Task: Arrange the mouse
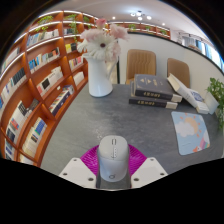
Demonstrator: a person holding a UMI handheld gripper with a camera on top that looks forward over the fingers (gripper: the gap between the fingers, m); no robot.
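One white mouse sits between the jaws, gaps either side.

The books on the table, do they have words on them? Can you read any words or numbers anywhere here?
The stacked books: there is printing on the top cover and the spines, but it is too small and blurred to read.
The white mouse, which stands between the gripper fingers: no logo or label visible.
The mouse pad: a pale pattern, no readable words.
The shelf books: spines too small to read.
So nothing here can be read.
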